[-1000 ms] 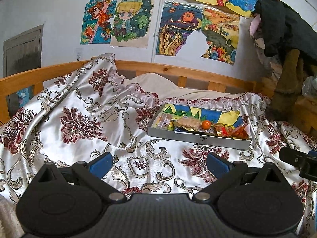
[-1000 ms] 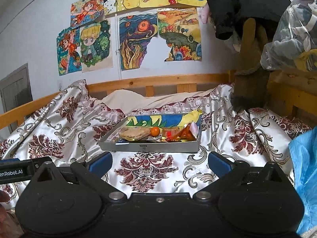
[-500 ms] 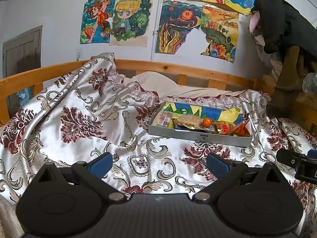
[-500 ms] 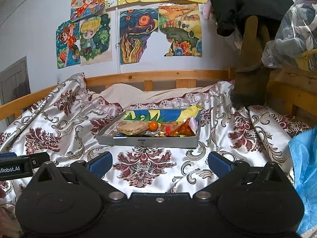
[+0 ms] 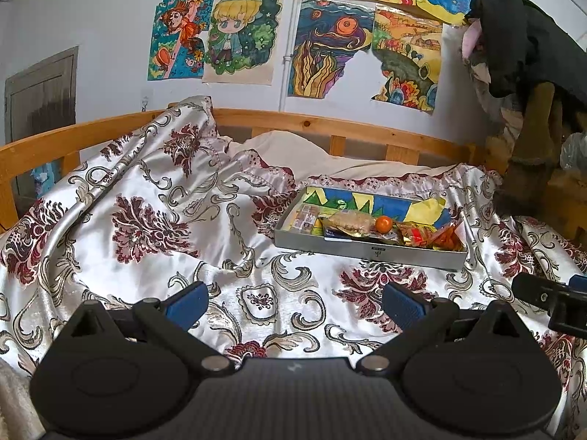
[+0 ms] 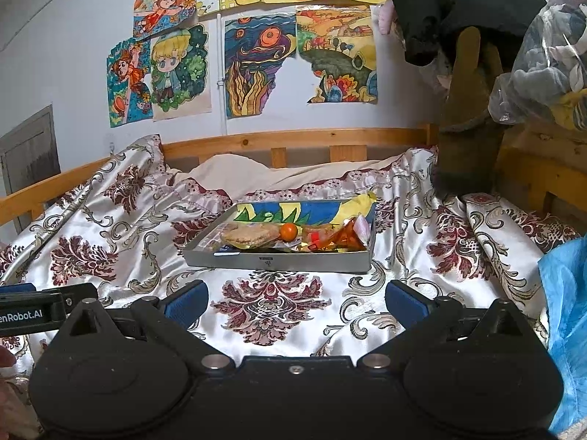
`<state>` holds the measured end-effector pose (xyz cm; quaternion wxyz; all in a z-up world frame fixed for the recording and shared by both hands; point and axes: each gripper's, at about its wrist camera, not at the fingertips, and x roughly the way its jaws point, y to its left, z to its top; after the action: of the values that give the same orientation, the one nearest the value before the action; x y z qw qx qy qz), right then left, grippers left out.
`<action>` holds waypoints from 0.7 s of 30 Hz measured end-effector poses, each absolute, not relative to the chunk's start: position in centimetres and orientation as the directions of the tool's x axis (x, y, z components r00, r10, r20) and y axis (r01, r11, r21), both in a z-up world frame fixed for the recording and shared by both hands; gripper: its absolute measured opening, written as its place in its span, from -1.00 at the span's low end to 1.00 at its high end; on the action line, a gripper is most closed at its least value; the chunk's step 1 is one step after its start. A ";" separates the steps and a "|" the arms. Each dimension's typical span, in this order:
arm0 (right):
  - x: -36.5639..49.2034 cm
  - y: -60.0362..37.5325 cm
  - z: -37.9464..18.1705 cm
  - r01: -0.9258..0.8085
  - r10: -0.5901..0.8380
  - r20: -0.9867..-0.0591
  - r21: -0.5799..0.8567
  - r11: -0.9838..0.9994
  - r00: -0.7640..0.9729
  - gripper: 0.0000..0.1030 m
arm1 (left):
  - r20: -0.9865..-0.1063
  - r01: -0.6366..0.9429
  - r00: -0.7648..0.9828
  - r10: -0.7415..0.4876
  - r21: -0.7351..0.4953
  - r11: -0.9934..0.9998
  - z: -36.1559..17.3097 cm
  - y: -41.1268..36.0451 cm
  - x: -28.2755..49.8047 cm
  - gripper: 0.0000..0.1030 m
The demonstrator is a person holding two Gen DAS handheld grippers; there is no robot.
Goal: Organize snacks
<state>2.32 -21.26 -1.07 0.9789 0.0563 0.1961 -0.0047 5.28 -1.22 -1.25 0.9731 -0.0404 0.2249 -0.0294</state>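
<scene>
A shallow grey box [image 5: 370,251] [image 6: 279,261] of snacks lies on the bed's patterned cover. Inside it I see a round cracker pack [image 5: 350,222] [image 6: 247,236], a small orange fruit [image 5: 383,224] [image 6: 288,231], orange and gold wrappers [image 5: 436,236] [image 6: 341,236] and small packets [image 5: 306,218] at its left end. My left gripper [image 5: 295,302] is open, low over the cover, well short of the box. My right gripper [image 6: 295,302] is open too, nothing between its fingers, facing the box's front wall. Each gripper's side shows at the other view's edge.
A wooden bed rail [image 5: 330,128] [image 6: 293,137] runs behind the cover, with a pillow [image 5: 293,146] against it. Drawings hang on the wall. Dark clothes [image 5: 528,55] [image 6: 458,18] and a plastic bag [image 6: 543,55] pile up at the right. Blue plastic [image 6: 565,330] lies at the right edge.
Both views have crept toward the box and shifted slightly; it appears a little larger and more central in the right wrist view. Both grippers stay open.
</scene>
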 end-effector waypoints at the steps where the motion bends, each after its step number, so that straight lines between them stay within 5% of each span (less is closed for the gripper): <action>1: 2.3 -21.2 -1.1 0.034 0.010 -0.384 0.108 0.994 0.923 0.99 | -0.436 0.038 0.897 -0.074 -0.092 0.995 -1.2 -1.2 5.3 0.99; 21: 2.3 -21.6 -0.9 0.046 0.003 -0.385 0.117 0.992 0.923 0.99 | -0.435 0.039 0.897 -0.076 -0.093 0.995 -1.3 -1.2 5.2 0.99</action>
<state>2.26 -21.58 -0.93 0.9785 0.0617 0.1963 -0.0110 5.17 -1.15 -1.27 0.9731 -0.0409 0.2248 -0.0294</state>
